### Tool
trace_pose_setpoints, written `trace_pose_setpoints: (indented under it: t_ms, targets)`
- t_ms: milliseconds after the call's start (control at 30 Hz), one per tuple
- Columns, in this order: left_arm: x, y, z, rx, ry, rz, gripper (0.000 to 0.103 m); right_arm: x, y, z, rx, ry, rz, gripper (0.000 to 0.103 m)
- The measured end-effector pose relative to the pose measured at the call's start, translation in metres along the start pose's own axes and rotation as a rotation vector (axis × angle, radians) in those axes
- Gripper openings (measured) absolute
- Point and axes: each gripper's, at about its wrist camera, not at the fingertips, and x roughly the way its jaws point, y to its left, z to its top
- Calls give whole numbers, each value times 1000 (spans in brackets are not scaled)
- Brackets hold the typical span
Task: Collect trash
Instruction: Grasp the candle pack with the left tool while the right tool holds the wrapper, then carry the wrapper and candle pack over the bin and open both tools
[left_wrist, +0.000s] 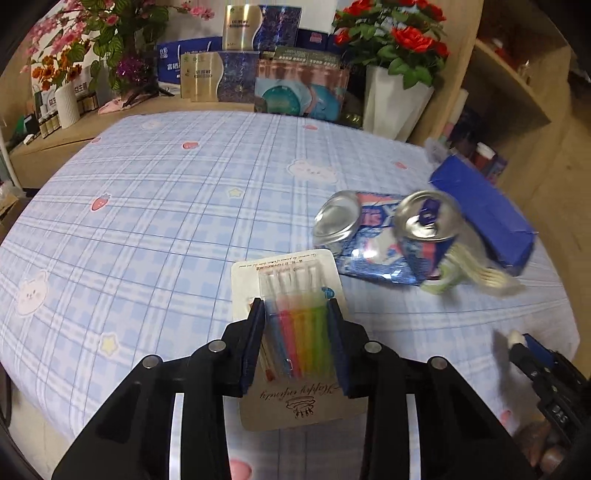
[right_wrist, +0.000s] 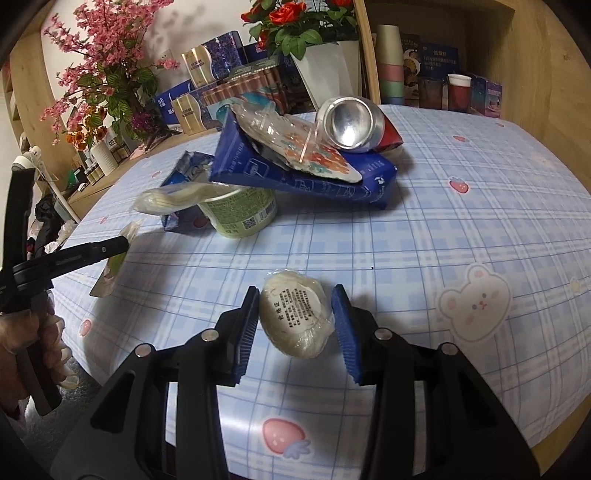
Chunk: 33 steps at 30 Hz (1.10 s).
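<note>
Candle pack (left_wrist: 291, 325), carded, rainbow sticks: clamped between the closed-in fingers of the left gripper (left_wrist: 296, 325), lifted off the checked tablecloth (left_wrist: 147, 206). Ahead and right of that gripper: trash heap of two cans (left_wrist: 428, 221), foil wrapper (left_wrist: 373, 243), blue carton (left_wrist: 484, 214), green cup (right_wrist: 240, 210). Wrapped white lump (right_wrist: 295, 314): between the right gripper (right_wrist: 297, 317) fingers, which are part-open, contact uncertain. Judged status: pile gathered; two items outstanding, no bin visible.
</note>
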Motion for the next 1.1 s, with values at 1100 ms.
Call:
trace_pose_setpoints:
  t_ms: [1100]
  targets:
    - [-191, -34, -69, 92, -176, -187, 33, -130, 74, -75, -194, -106, 135, 42]
